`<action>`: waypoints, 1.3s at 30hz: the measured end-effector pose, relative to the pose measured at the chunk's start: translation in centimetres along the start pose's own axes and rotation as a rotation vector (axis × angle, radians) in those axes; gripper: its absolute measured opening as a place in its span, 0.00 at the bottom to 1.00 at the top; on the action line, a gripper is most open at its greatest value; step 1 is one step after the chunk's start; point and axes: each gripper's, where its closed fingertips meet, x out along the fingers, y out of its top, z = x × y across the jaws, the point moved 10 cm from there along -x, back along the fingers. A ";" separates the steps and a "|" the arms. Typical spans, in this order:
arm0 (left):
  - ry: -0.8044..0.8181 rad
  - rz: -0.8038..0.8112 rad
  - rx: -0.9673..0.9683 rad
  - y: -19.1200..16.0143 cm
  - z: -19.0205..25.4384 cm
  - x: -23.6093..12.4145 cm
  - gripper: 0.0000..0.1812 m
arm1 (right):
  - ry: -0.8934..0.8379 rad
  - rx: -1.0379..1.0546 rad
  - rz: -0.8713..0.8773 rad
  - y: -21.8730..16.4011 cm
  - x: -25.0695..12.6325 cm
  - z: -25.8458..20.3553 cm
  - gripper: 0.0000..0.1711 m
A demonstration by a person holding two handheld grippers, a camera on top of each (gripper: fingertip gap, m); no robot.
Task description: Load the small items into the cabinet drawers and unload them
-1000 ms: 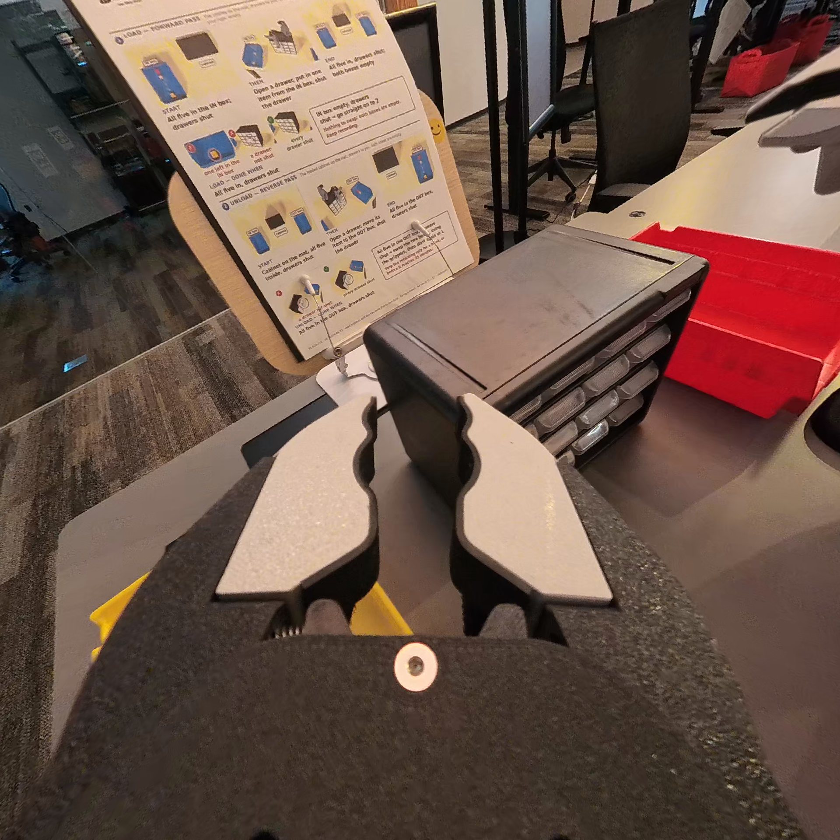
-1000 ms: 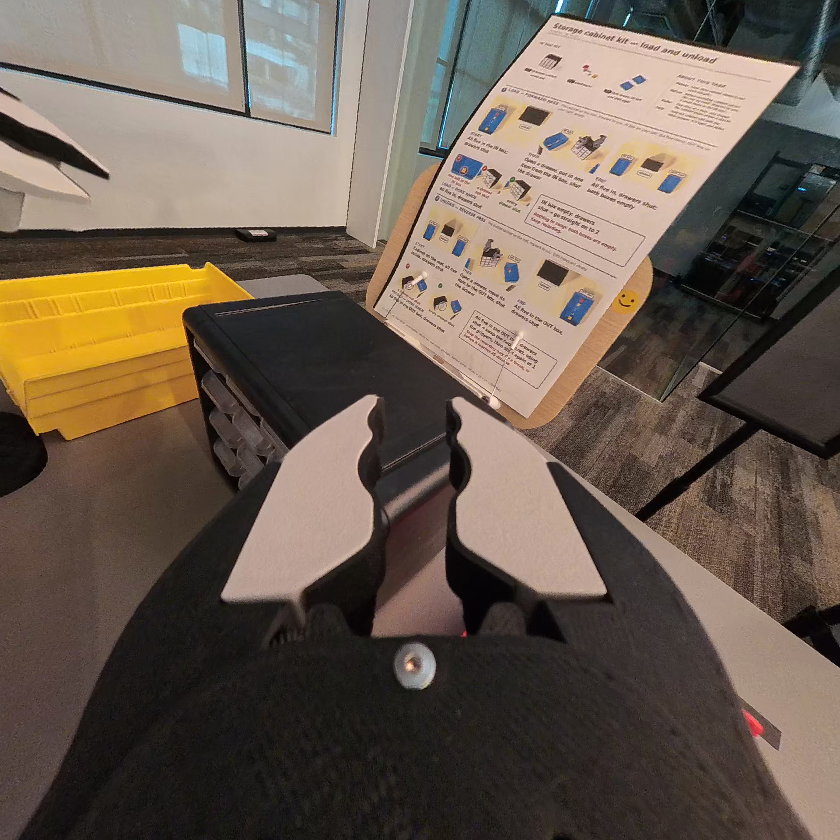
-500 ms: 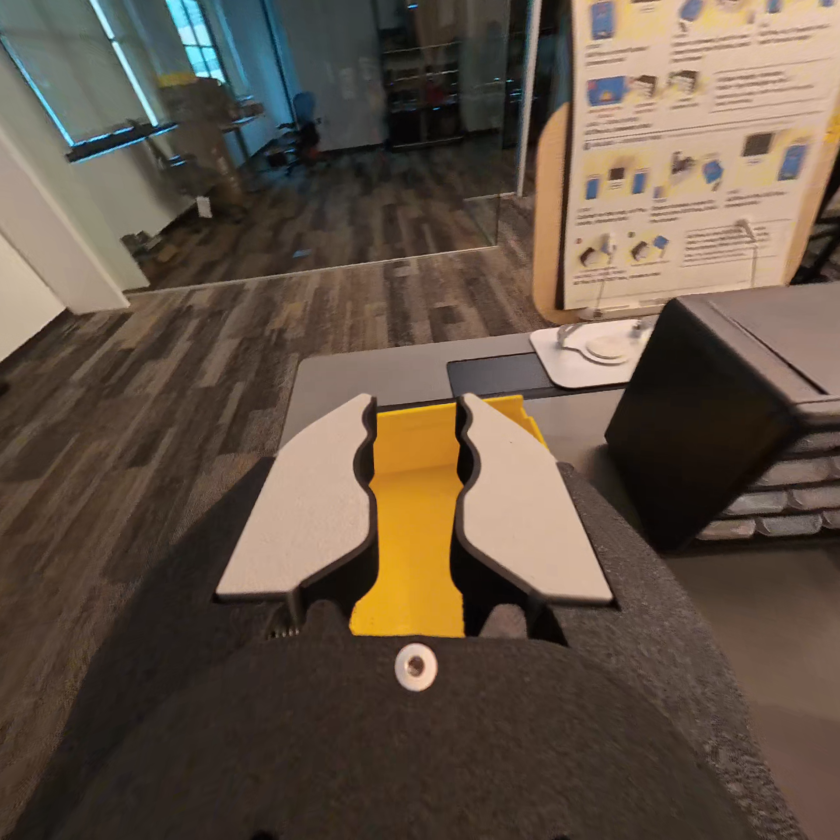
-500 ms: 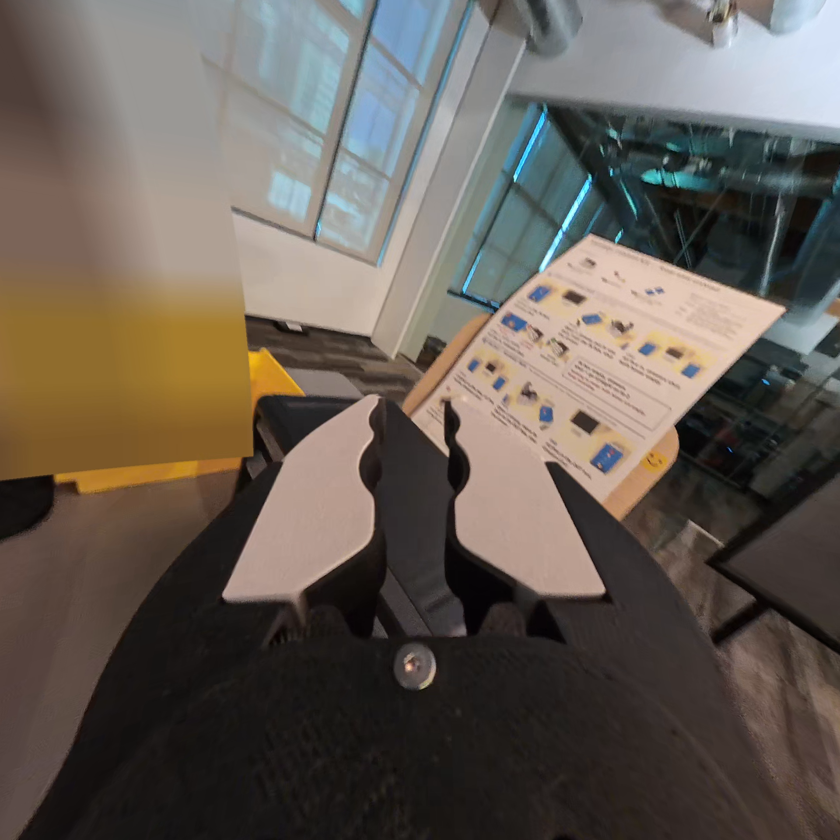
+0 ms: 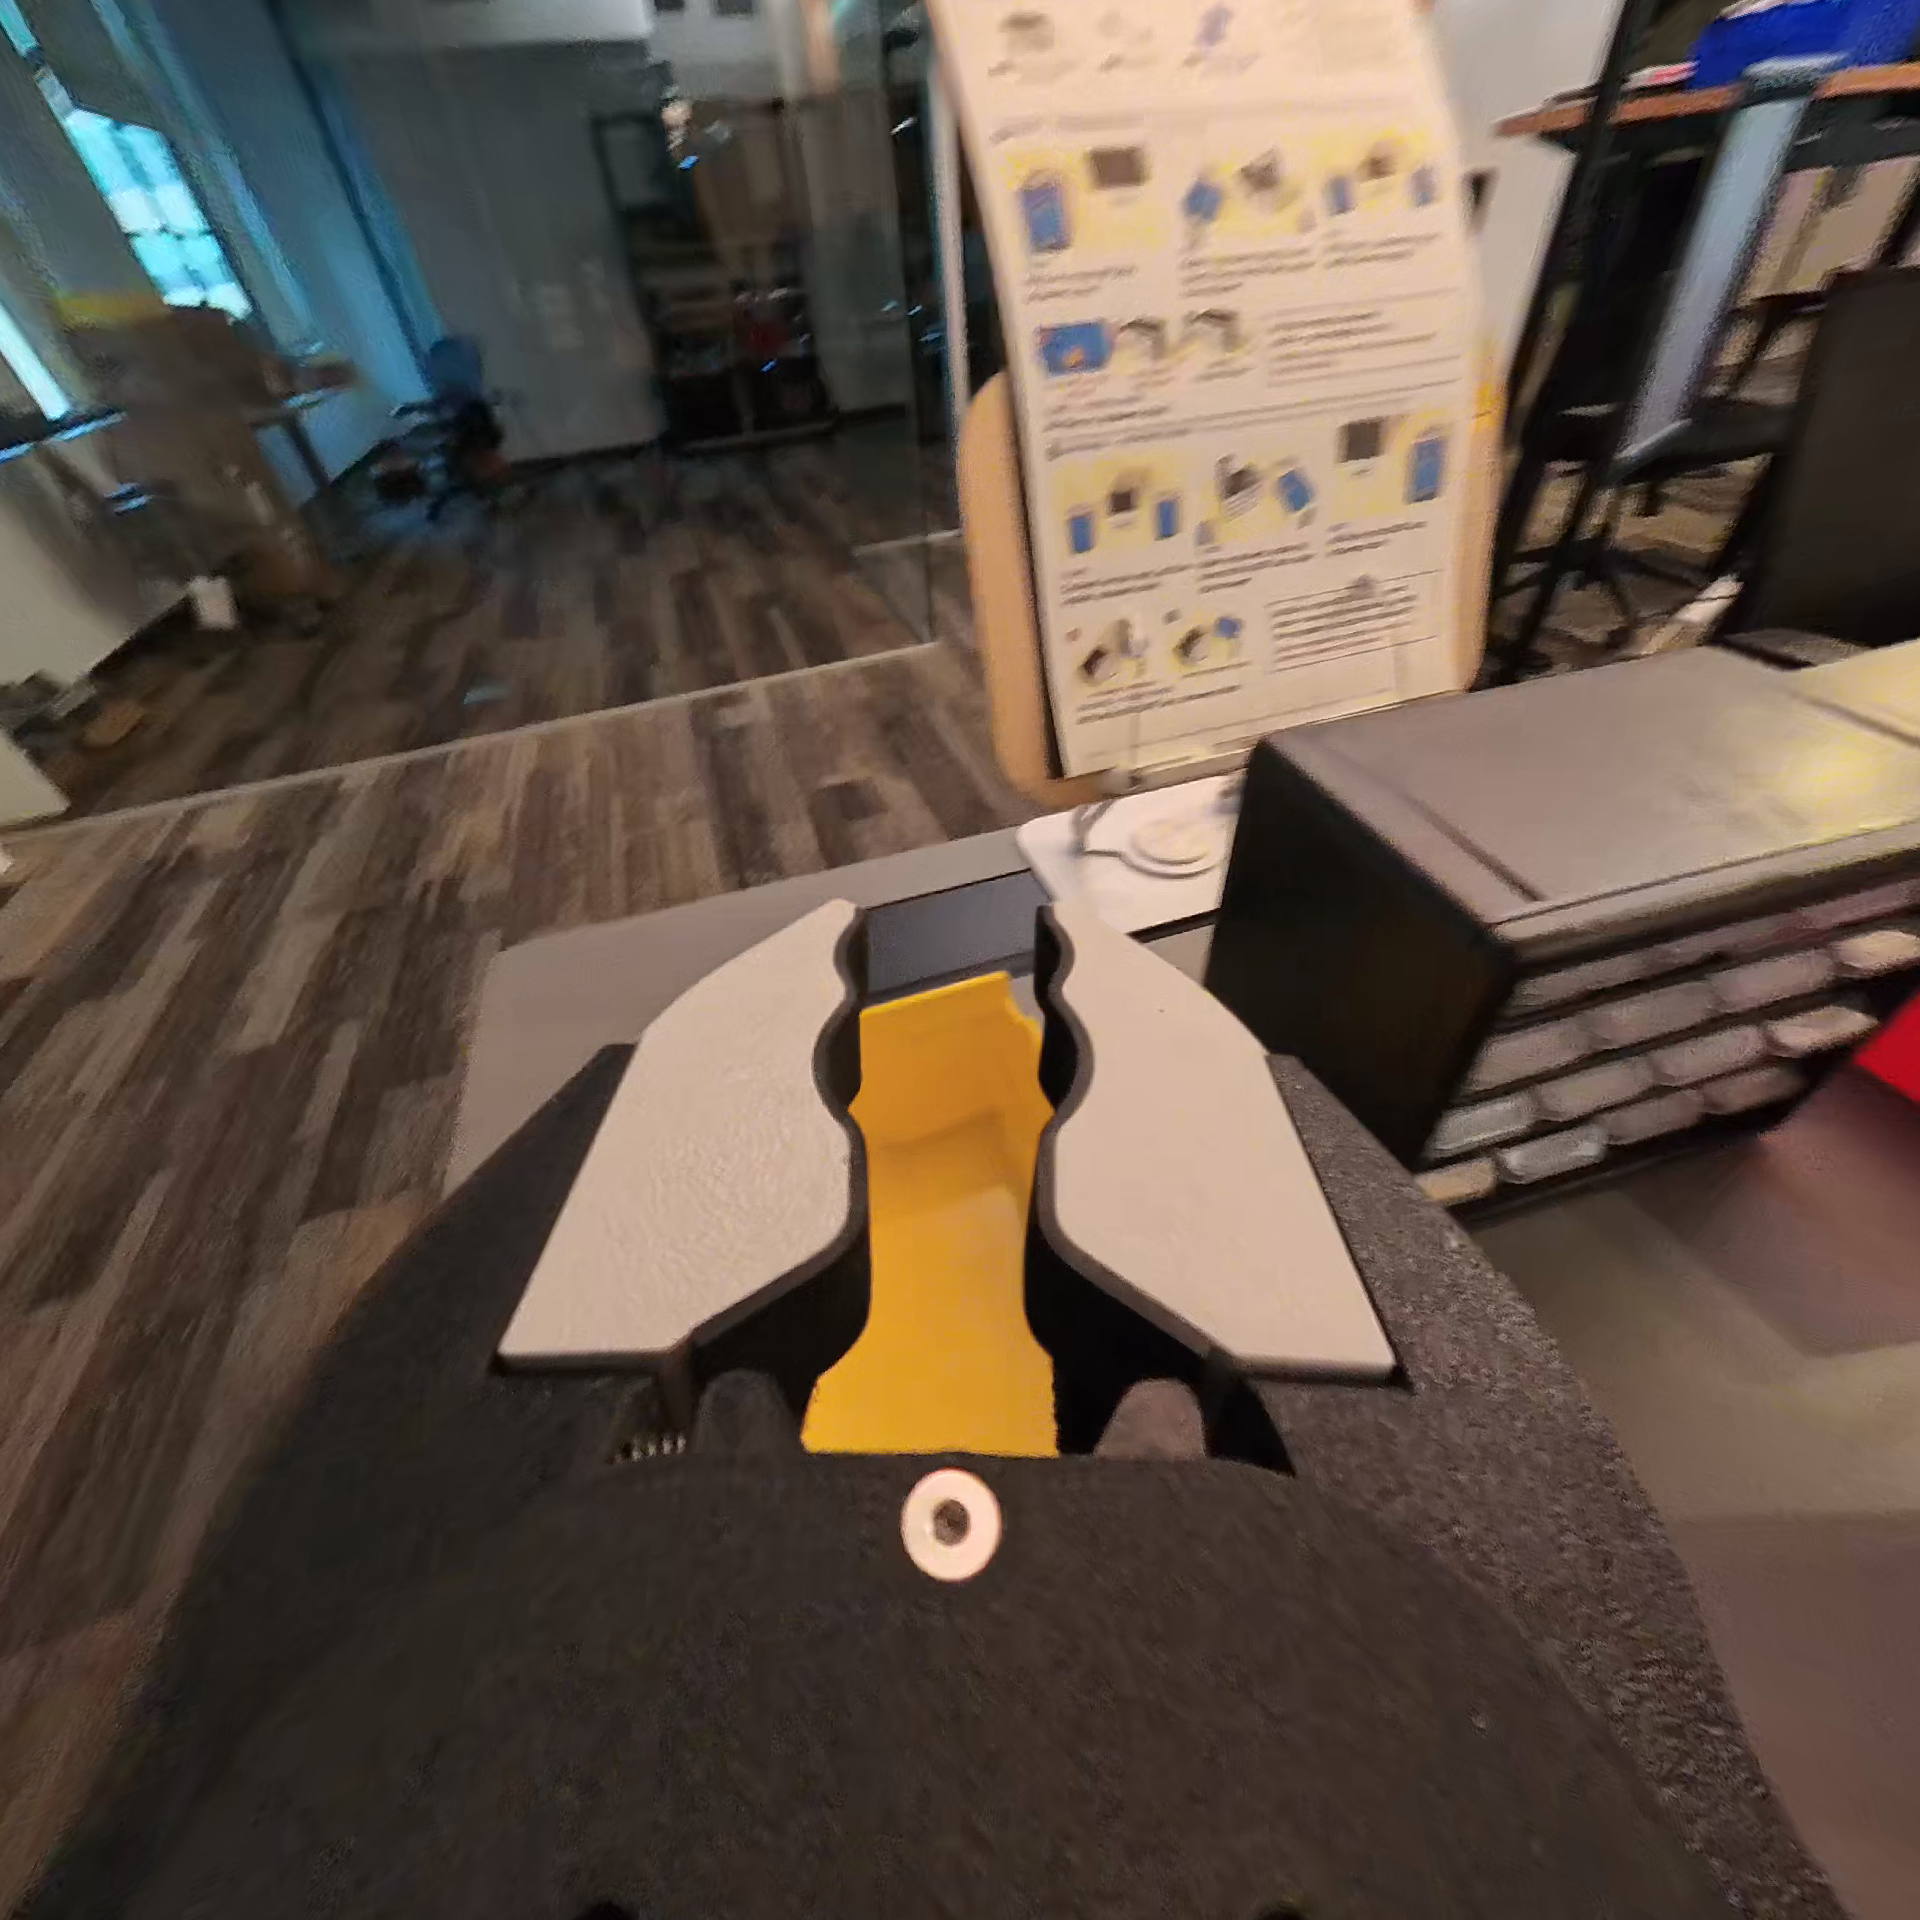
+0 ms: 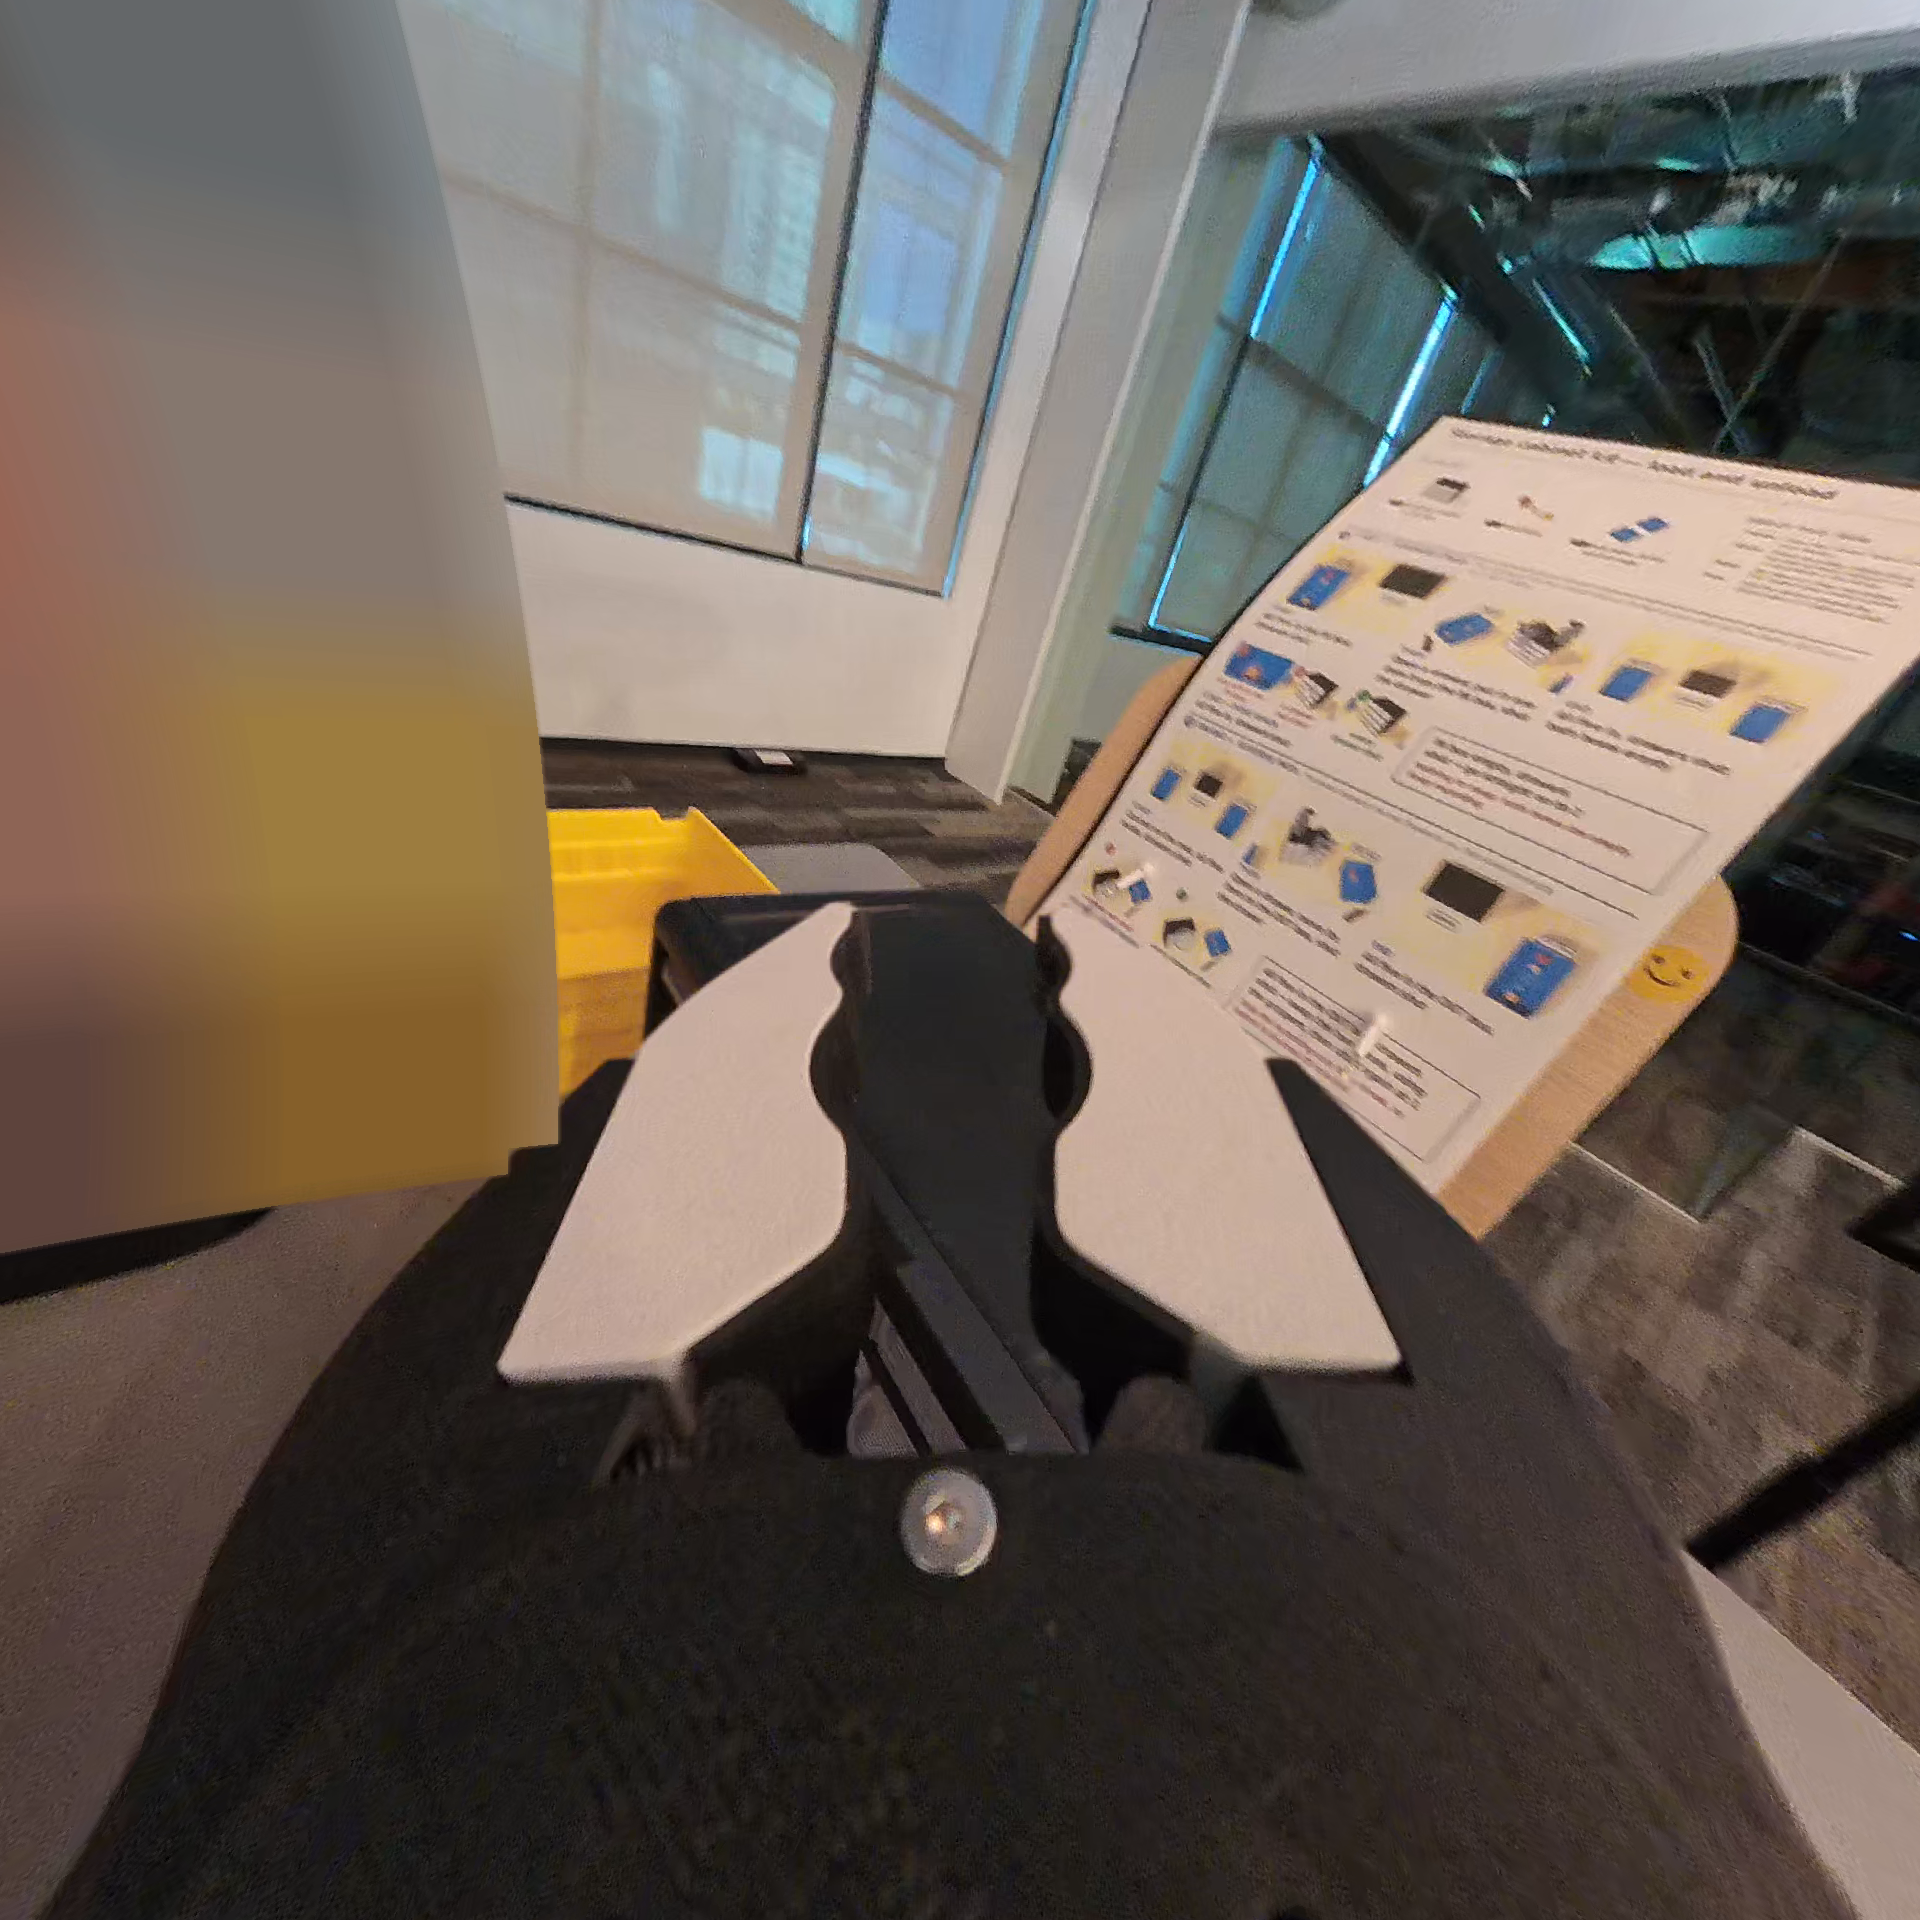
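Observation:
My left gripper (image 5: 948, 920) is open and empty, held above the yellow bin (image 5: 940, 1174), which shows between its fingers. The black drawer cabinet (image 5: 1558, 821) stands to its right with rows of clear drawers (image 5: 1652, 1049), all shut. My right gripper (image 6: 948, 920) is open and empty, raised over the right end of the cabinet (image 6: 935, 1029). The yellow bin (image 6: 634, 894) shows beyond the cabinet in the right wrist view. No small items are in view.
An instruction board (image 5: 1226, 416) on a wooden stand leans behind the cabinet, also in the right wrist view (image 6: 1475, 790). A white pad (image 5: 1132, 852) lies at its foot. A red edge (image 5: 1891, 1039) shows at far right. The grey table (image 5: 1683, 1351) ends at the floor on the left. About 40 centimetres separates my left fingertips from my right. It is some 15 centimetres from my right tips to the black drawer cabinet (image 5: 1558, 821).
My left gripper swung left from the cabinet to above the yellow bin, then turned back a little to the right. My right gripper tilted upward. Both stayed open.

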 end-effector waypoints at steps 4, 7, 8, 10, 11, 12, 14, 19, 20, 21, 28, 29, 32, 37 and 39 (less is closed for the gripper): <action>-0.159 0.073 0.076 1.5 4.5 0.4 0.15 | -0.010 -0.004 0.012 0.6 -1.3 0.6 0.21; -0.263 0.093 0.150 2.2 8.3 1.2 0.15 | -0.030 0.063 0.075 1.3 -2.6 1.4 0.20; -0.285 0.091 0.176 2.2 9.4 1.5 0.15 | -0.029 0.079 0.081 1.4 -2.9 1.7 0.20; -0.309 0.084 0.208 2.3 11.3 2.0 0.15 | -0.044 0.111 0.102 1.5 -3.6 2.2 0.20; -0.316 0.086 0.221 2.3 12.1 2.2 0.15 | -0.057 0.125 0.109 1.5 -3.8 2.5 0.21; -0.325 0.094 0.234 2.3 12.8 2.3 0.15 | -0.065 0.131 0.117 1.5 -4.0 2.8 0.22; -0.347 0.107 0.242 2.4 13.9 2.5 0.15 | -0.087 0.126 0.117 1.3 -4.4 3.2 0.25; -0.393 0.091 0.238 2.0 15.5 3.3 0.15 | -0.166 0.069 0.091 1.0 -4.6 3.2 0.26; -0.401 0.082 0.242 1.9 15.8 3.5 0.15 | -0.176 0.061 0.062 1.0 -4.6 3.0 0.26; -0.410 0.073 0.251 1.7 16.1 3.8 0.14 | -0.190 0.052 0.039 1.0 -4.5 2.8 0.26; -0.490 0.075 0.498 0.0 18.6 6.3 0.14 | -0.229 -0.008 0.031 1.5 -4.3 1.8 0.25; -0.475 0.109 0.570 -0.4 19.0 6.7 0.16 | -0.232 -0.007 0.024 1.5 -4.4 1.9 0.25; -0.416 0.190 0.781 -1.6 20.4 7.8 0.20 | -0.250 0.001 0.023 1.2 -4.9 2.7 0.25; -0.511 0.202 0.811 -3.3 22.2 9.2 0.19 | -0.259 0.050 0.046 0.7 -5.8 3.9 0.25; -0.527 0.190 0.843 -3.9 22.6 9.7 0.19 | -0.250 0.065 0.061 0.9 -6.2 4.1 0.25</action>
